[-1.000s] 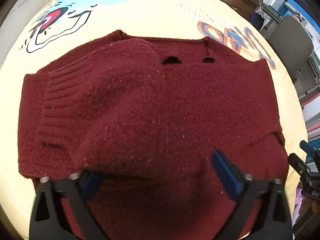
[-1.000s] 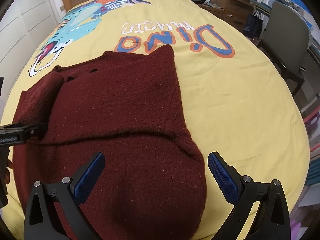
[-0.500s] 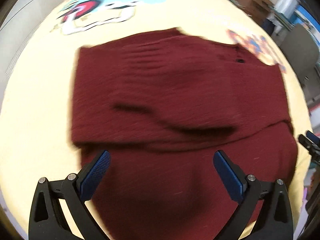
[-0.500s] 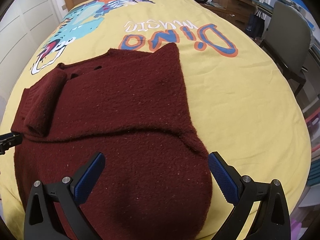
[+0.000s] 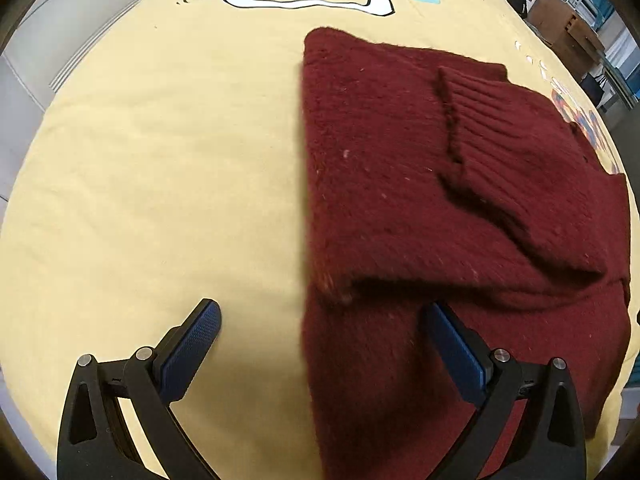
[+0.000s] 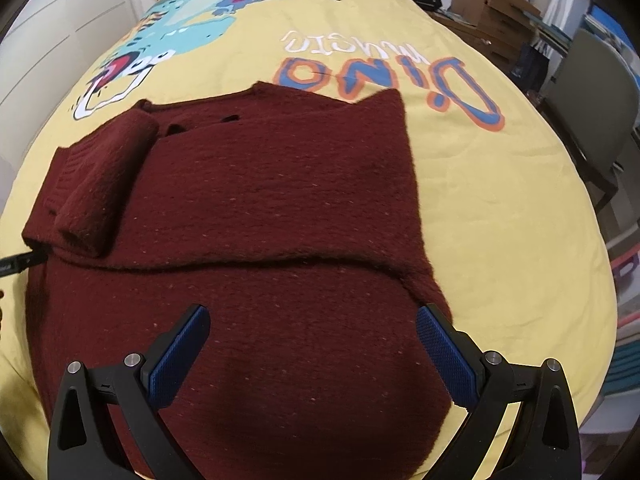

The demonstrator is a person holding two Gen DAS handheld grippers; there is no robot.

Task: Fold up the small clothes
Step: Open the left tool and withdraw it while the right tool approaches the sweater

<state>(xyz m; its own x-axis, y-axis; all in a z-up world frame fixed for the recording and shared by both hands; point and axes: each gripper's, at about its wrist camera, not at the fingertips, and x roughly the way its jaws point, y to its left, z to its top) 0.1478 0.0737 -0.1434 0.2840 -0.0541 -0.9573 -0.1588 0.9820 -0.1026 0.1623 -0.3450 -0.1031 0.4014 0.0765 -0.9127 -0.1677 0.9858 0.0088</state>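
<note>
A: The dark red fuzzy knitted sweater [image 6: 256,208] lies on the yellow bedspread printed with a cartoon dinosaur [image 6: 500,200]; its upper part is folded down over the body, making a straight horizontal edge across the middle; a sleeve with a ribbed cuff [image 5: 516,156] is laid over the left side.

B: And the tools?

A: The right tool [image 6: 312,354] stands wide open with nothing between its blue pads, above the near, lower part of the sweater; the left tool [image 5: 320,346] is equally wide open and empty, straddling the sweater's left edge, one pad over bare bedspread and the other over the knit.

B: What does each camera add?

A: The left wrist view shows the thick folded left edge and the ribbing of the cuff close up, with much bare bedspread to the left; the right wrist view shows the whole garment, the small openings near the neckline, the orange and blue "Dino" lettering [image 6: 384,80] beyond it, a grey chair [image 6: 592,92] beside the bed, and the black tip of the left tool at the sweater's left edge.
</note>
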